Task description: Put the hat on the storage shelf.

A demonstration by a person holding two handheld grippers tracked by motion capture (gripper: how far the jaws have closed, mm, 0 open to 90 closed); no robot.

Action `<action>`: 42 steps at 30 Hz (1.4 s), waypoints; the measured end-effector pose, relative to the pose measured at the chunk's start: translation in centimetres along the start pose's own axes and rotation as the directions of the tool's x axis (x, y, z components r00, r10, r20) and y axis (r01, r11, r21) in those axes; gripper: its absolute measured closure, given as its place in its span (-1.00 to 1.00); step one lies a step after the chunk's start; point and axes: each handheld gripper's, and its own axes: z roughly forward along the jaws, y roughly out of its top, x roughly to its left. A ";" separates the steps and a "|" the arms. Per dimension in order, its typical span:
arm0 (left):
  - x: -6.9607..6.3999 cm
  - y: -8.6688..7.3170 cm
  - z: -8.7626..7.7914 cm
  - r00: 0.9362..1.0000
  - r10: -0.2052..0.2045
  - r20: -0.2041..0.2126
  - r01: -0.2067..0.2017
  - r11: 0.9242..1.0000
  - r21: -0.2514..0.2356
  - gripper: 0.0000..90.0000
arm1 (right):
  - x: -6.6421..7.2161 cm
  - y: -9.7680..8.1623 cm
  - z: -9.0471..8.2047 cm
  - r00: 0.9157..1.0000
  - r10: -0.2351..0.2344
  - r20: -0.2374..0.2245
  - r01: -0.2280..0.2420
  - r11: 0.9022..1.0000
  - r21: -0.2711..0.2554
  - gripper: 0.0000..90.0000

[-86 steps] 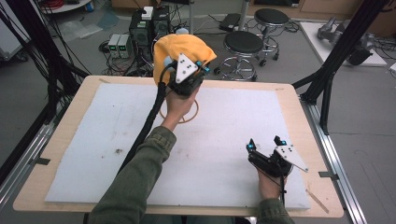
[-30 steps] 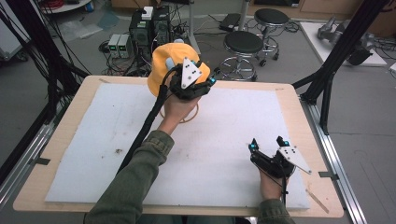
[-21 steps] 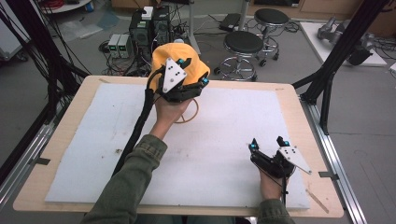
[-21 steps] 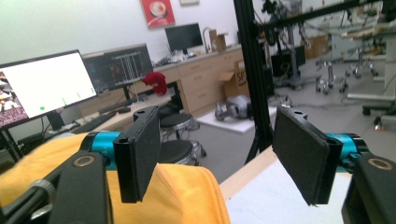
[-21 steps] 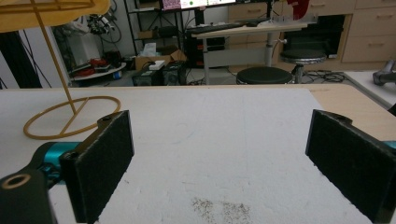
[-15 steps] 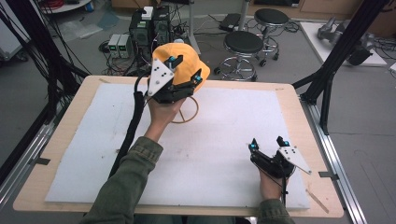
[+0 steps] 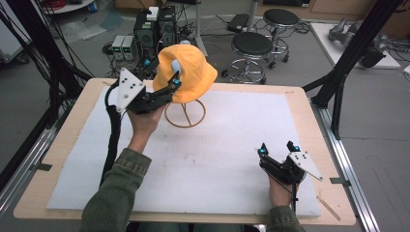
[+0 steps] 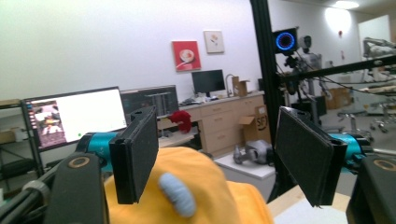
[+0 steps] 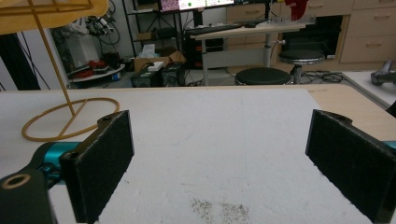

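Two grippers, both spread: left gripper (image 7: 162,72) straddles yellow hat (image 7: 191,72) on wire stand (image 7: 185,114), contact perhaps none; our right gripper (image 7: 277,149) low over white mat (image 7: 217,159).

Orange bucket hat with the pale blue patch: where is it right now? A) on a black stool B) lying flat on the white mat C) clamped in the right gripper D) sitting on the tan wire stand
D: the orange bucket hat sits atop the tan wire stand, whose ring base rests on the white mat; the left gripper is open at its crown, and the right gripper is open near the mat's front edge.
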 end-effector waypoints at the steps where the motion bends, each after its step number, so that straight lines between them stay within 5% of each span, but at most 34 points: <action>1: 0.0 0.0 0.0 1.000 0.000 0.000 0.000 1.000 0.000 -0.32 | 0.0 0.0 0.0 1.000 -0.003 0.001 0.003 1.000 -0.001 -0.85; 10: 2.2 -0.1 -2.7 0.997 -0.036 -0.066 0.035 0.999 -0.018 -0.32 | 0.0 0.0 -0.1 1.000 -0.005 0.013 0.005 1.000 -0.009 -0.85; 17: 4.1 -0.4 -5.3 0.989 -0.042 -0.142 0.041 0.999 -0.012 -0.33 | 0.0 0.1 -0.2 1.000 0.003 0.018 -0.002 1.000 -0.010 -0.85; 24: 5.5 -1.0 -8.3 0.973 -0.051 -0.224 0.053 0.999 0.000 -0.36 | 0.0 0.1 -0.4 1.000 0.006 0.013 -0.006 1.000 -0.014 -0.85; 42: 7.1 -4.7 -13.4 0.947 -0.089 -0.309 0.122 0.988 0.092 -0.42 | -0.1 0.0 -0.5 1.000 0.009 0.006 -0.009 1.000 -0.012 -0.85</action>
